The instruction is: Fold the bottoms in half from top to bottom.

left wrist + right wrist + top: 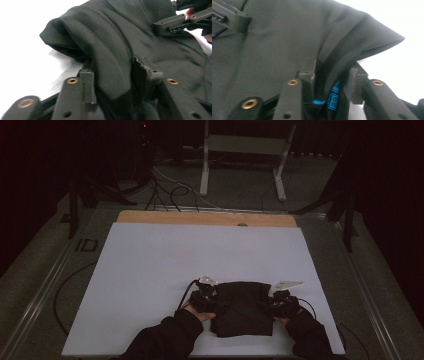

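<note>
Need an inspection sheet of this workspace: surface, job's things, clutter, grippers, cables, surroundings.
Surface: white sheet on a wooden table, bare apart from the job.
Job's things: folded black garment near the front edge; blue print inside a fold.
Clutter: nothing seen.
Grippers: left gripper and right gripper each pinch a fold at opposite sides.
Cables: one trails from the left gripper; more on the floor.
Surroundings: dark room, white frame legs behind.
</note>
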`<state>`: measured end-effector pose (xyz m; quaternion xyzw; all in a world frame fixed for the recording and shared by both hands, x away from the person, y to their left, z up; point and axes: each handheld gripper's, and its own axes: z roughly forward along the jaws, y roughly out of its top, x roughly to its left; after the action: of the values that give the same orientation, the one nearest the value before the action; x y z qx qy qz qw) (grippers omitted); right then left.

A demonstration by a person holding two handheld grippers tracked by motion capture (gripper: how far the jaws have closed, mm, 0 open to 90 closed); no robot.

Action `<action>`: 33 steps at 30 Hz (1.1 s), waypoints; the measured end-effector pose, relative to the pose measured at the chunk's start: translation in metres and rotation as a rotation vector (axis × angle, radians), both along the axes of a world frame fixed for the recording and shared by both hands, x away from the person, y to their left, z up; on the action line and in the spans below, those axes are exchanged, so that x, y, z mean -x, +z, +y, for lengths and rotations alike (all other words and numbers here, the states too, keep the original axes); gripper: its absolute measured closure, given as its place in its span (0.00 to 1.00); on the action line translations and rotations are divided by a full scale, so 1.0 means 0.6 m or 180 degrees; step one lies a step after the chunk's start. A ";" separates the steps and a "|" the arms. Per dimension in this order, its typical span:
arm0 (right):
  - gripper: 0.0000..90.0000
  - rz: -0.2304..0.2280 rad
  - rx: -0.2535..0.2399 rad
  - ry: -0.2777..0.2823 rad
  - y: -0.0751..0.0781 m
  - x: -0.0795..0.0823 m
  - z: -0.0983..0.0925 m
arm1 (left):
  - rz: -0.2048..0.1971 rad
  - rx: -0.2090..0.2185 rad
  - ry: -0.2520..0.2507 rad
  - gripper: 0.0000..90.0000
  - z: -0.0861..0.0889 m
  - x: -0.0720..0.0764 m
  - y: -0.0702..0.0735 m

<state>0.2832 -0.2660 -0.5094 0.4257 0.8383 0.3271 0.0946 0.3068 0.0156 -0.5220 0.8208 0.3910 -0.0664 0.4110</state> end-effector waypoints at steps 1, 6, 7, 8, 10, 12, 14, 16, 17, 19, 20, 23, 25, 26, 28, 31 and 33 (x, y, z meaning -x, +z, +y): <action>0.78 -0.0016 0.0014 0.0034 0.000 0.000 0.001 | 0.0003 0.0006 0.0004 0.68 0.000 0.000 0.000; 0.83 -0.0018 -0.0009 0.0034 0.001 0.003 0.003 | -0.0040 -0.0032 -0.0042 0.75 -0.003 0.001 0.004; 0.84 -0.0016 -0.0019 0.0029 0.001 0.003 0.002 | -0.0046 -0.0037 -0.0043 0.76 -0.003 0.002 0.005; 0.85 -0.0016 -0.0022 0.0021 0.001 0.003 0.003 | -0.0057 -0.0041 -0.0038 0.77 -0.004 0.002 0.005; 0.85 -0.0042 0.0006 0.0026 0.002 0.005 0.004 | -0.0088 -0.0060 -0.0054 0.79 -0.005 0.003 0.006; 0.86 -0.0049 0.0012 0.0022 0.003 0.005 0.004 | -0.0085 -0.0057 -0.0048 0.80 -0.005 0.003 0.007; 0.87 -0.0084 0.0023 0.0032 0.002 0.006 0.005 | -0.0089 -0.0052 -0.0038 0.80 -0.005 0.004 0.009; 0.88 -0.0088 0.0034 0.0027 0.004 0.007 0.005 | -0.0106 -0.0058 -0.0042 0.81 -0.005 0.005 0.010; 0.88 -0.0096 0.0034 0.0027 0.005 0.008 0.005 | -0.0117 -0.0062 -0.0054 0.81 -0.005 0.005 0.011; 0.88 -0.0079 -0.0002 0.0016 0.005 0.008 0.005 | -0.0118 -0.0061 -0.0055 0.81 -0.005 0.005 0.012; 0.88 -0.0072 -0.0025 0.0009 0.005 0.007 0.005 | -0.0141 -0.0075 -0.0068 0.81 -0.005 0.006 0.016; 0.88 -0.0102 -0.0010 0.0022 0.007 0.007 0.004 | -0.0152 -0.0081 -0.0082 0.82 -0.006 0.007 0.018; 0.88 -0.0126 0.0002 0.0031 0.009 0.008 0.004 | -0.0168 -0.0105 -0.0113 0.82 -0.004 0.007 0.021; 0.88 -0.0128 -0.0004 0.0023 0.010 0.009 0.005 | -0.0172 -0.0102 -0.0115 0.82 -0.004 0.007 0.022; 0.88 -0.0144 -0.0026 0.0020 0.012 0.010 0.005 | -0.0201 -0.0120 -0.0133 0.82 -0.004 0.008 0.025; 0.88 -0.0168 -0.0031 0.0011 0.015 0.011 0.006 | -0.0210 -0.0117 -0.0133 0.82 -0.004 0.009 0.028; 0.88 -0.0185 -0.0023 0.0002 0.017 0.012 0.006 | -0.0223 -0.0115 -0.0144 0.82 -0.004 0.009 0.031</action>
<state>0.2763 -0.2623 -0.4995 0.4161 0.8342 0.3423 0.1173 0.3014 0.0131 -0.5035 0.8385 0.3590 -0.0398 0.4079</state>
